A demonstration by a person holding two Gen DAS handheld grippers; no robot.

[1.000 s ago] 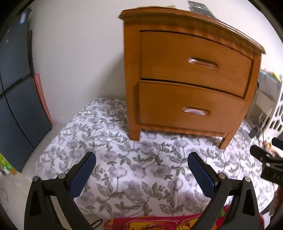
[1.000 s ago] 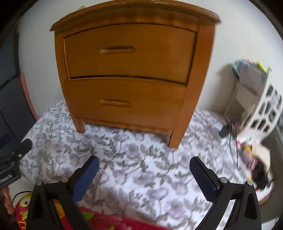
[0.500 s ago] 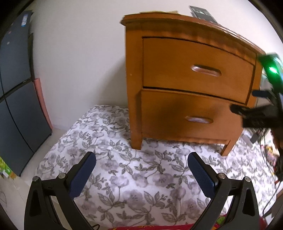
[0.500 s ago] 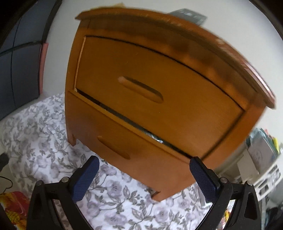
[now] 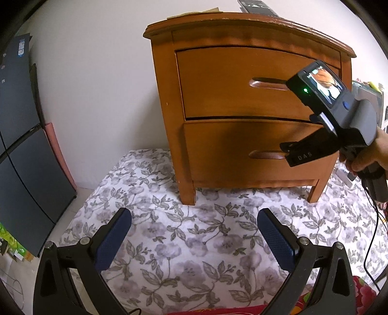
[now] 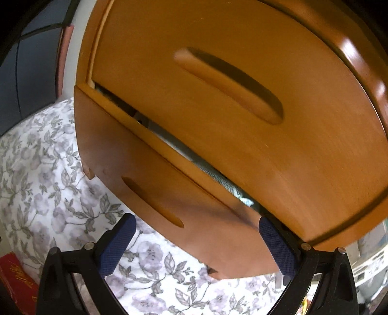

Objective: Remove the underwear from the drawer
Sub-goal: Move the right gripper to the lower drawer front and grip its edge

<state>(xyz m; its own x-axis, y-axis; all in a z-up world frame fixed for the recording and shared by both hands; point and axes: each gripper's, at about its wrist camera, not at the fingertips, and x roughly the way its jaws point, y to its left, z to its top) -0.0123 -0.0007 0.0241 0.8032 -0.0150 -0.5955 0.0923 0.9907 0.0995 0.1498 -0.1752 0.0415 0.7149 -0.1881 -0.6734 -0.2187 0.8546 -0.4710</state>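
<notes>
A wooden nightstand stands on a floral sheet, its upper drawer and lower drawer both closed or nearly so. My left gripper hangs open and empty over the sheet, well short of the nightstand. A hand holds the right tool's housing close to the drawer fronts. In the right wrist view my right gripper is open and empty, just below the lower drawer's handle slot. A strip of grey-green cloth shows in the slit between the drawers. No underwear is clearly visible.
The floral sheet covers the floor in front of the nightstand. Dark panels lean against the left wall. A black cable trails at the right. A red printed item lies at the near edge. Flat items sit on the nightstand's top.
My right gripper has moved up close to the drawer fronts and tilted, and its housing now stands in front of the drawers in the left view. The left gripper stayed open and barely moved.
</notes>
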